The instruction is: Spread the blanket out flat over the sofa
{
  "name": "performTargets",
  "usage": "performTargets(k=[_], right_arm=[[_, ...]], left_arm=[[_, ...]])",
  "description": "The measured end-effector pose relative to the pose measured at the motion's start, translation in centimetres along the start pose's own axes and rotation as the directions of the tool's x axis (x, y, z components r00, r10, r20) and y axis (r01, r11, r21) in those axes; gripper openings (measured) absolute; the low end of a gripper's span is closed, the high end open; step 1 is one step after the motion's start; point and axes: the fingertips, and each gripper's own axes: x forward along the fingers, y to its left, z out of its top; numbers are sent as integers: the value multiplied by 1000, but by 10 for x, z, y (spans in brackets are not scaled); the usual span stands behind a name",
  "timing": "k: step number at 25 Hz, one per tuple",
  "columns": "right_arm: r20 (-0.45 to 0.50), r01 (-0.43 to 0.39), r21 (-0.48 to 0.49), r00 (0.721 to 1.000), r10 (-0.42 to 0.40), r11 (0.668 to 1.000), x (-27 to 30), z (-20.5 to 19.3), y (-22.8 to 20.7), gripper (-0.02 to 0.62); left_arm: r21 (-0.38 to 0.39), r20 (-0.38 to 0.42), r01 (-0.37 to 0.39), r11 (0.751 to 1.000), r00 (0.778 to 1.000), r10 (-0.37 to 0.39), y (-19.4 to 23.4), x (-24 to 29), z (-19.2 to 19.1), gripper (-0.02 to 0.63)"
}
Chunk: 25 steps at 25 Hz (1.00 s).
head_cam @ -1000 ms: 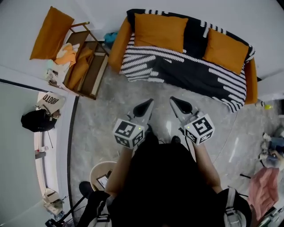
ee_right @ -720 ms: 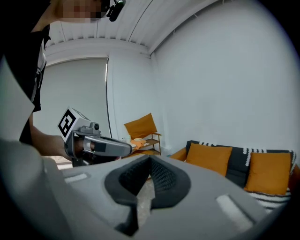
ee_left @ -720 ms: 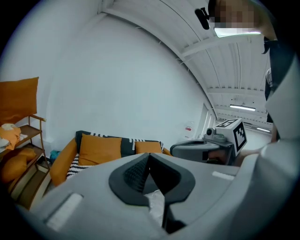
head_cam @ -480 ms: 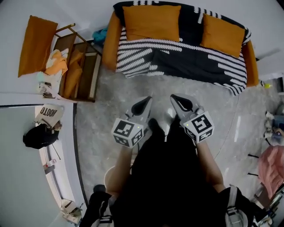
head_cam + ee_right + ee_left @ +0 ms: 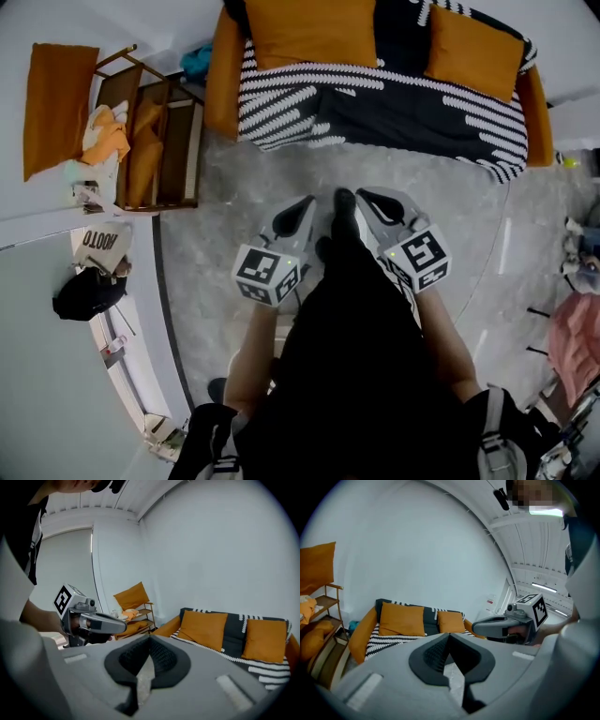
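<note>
The blanket (image 5: pixel 412 112), black with white knitted stripes, lies on the orange sofa (image 5: pixel 223 75) at the far side of the grey floor (image 5: pixel 216 234). Its long axis runs along the sofa from one armrest to the other, and the stripes follow that same line. It covers the seat and the backrest, and its front edge hangs over the seat's front. The striped part is thickest by the left armrest and along the right front corner, and the middle of the seat is plain black. Two orange cushions (image 5: pixel 309 33) lean on the backrest on top of the blanket.

The left gripper (image 5: pixel 302 208) and the right gripper (image 5: pixel 373 199) are held side by side in front of the person, well apart from the sofa and pointing toward it. In the left gripper view the left gripper's pads (image 5: pixel 440 648) meet at the tip with nothing between them. In the right gripper view the right gripper's pads (image 5: pixel 161 656) are likewise closed on nothing.

A wooden shelf rack (image 5: pixel 173 141) holding orange fabric stands beside the sofa's left armrest.
</note>
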Motion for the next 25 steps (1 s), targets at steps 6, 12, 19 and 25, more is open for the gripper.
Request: performTargets(k=[6, 12, 19, 25], right_arm=[[45, -11, 17, 999, 10, 1000, 30, 19, -41, 3], [68, -29, -4, 997, 30, 1000, 55, 37, -86, 3], [16, -56, 12, 998, 56, 998, 91, 23, -133, 3], [-11, -50, -4, 999, 50, 999, 123, 9, -158, 3]], left_arm=[[12, -30, -17, 1000, 999, 18, 24, 34, 19, 3], [20, -56, -34, 999, 998, 35, 43, 76, 37, 3], [18, -101, -68, 998, 992, 69, 69, 121, 35, 3], [35, -135, -82, 996, 987, 86, 103, 150, 19, 3]])
